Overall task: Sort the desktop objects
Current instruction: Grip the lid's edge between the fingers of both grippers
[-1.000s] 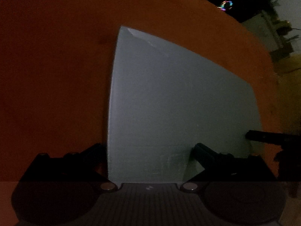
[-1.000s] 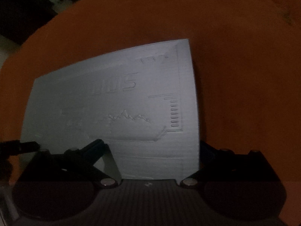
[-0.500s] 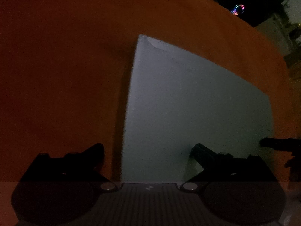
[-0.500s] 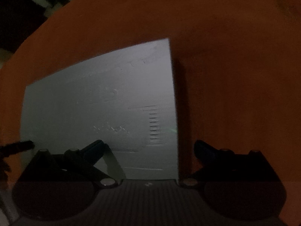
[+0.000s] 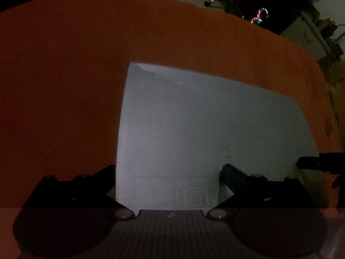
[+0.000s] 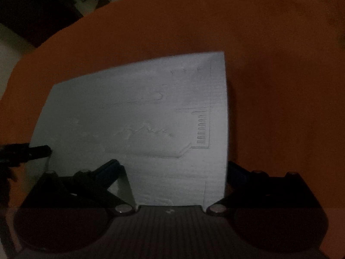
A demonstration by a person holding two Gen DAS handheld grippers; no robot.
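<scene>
A pale grey sheet (image 5: 194, 133) with embossed markings lay flat on the orange tabletop (image 5: 64, 75) between both grippers. The left gripper (image 5: 168, 172) stood with jaws apart — its left finger off the sheet's left edge, the right one over the sheet. The right gripper (image 6: 172, 168) was likewise spread, straddling the sheet's right edge (image 6: 225, 129).

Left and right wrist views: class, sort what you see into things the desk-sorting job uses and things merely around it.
In the job:
flat pale grey embossed board
left gripper
right gripper
orange table cover

Just around:
multicoloured glowing ring of lights
dim background furniture
</scene>
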